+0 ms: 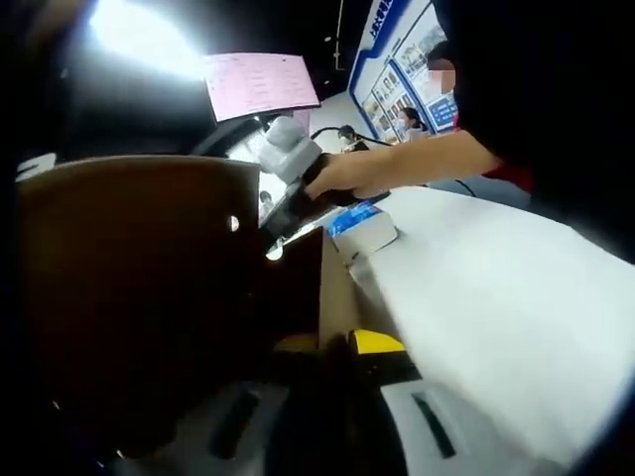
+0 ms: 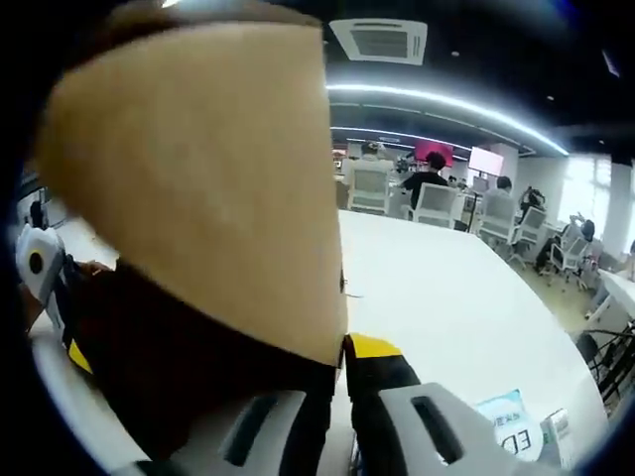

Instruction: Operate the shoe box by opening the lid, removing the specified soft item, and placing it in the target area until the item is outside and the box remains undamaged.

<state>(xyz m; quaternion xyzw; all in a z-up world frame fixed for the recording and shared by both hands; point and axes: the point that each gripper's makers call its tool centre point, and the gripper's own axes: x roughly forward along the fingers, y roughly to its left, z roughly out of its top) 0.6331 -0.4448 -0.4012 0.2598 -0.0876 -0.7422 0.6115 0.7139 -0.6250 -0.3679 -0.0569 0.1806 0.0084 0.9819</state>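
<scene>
In the left gripper view, the left gripper point(image 1: 342, 372) has its fingers point(image 1: 375, 342) pinched on the edge of the shoe box's raised lid point(image 1: 139, 288). In the right gripper view, the right gripper point(image 2: 342, 387) likewise has its fingers point(image 2: 372, 349) closed on the lid's edge. The box sits on the white worktop point(image 1: 496, 297); the soft item is hidden behind the lid. The lid should swing back evenly, both sides moving together, without twisting the cardboard hinge. A small blue-and-white carton point(image 1: 362, 226) lies far along the worktop.
</scene>
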